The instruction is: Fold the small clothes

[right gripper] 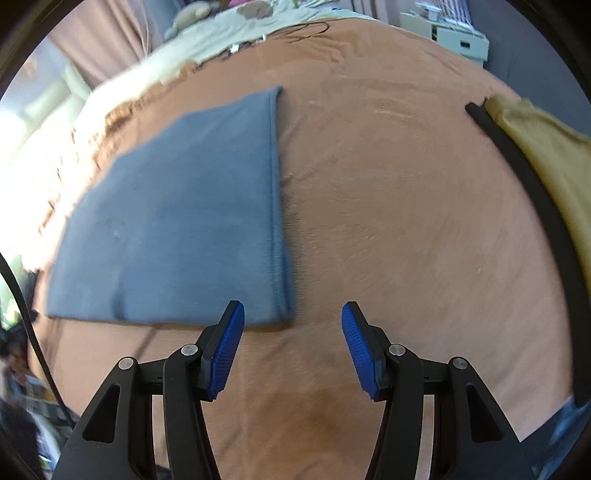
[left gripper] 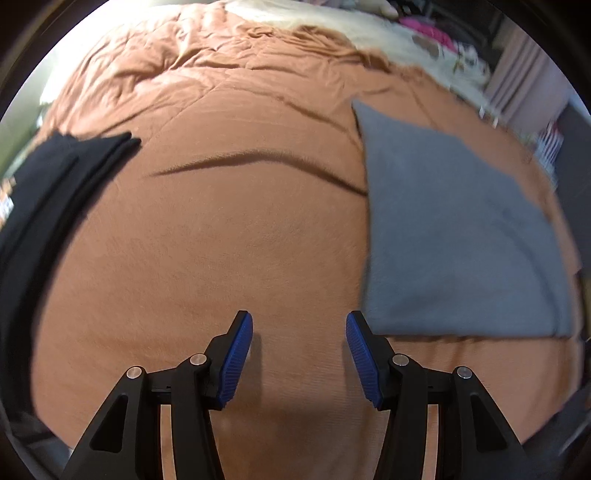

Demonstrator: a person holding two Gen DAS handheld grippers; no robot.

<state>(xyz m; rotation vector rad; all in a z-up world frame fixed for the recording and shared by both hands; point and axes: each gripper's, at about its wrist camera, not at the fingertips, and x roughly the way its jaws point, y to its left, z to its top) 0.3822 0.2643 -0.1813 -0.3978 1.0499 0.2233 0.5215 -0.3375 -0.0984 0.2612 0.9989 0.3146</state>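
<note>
A grey folded garment lies flat on the orange-brown bedspread, to the right in the left wrist view. My left gripper stands open over bare bedspread just left of the garment's near corner, nothing between its blue pads. In the right wrist view the same grey garment lies to the left, and my right gripper hangs open just right of its near right corner, holding nothing. A black folded garment lies at the left edge of the left view.
A mustard-yellow garment on top of a black one lies at the right edge of the right view. A cream blanket and clutter sit at the bed's far end. A black cable runs down the left.
</note>
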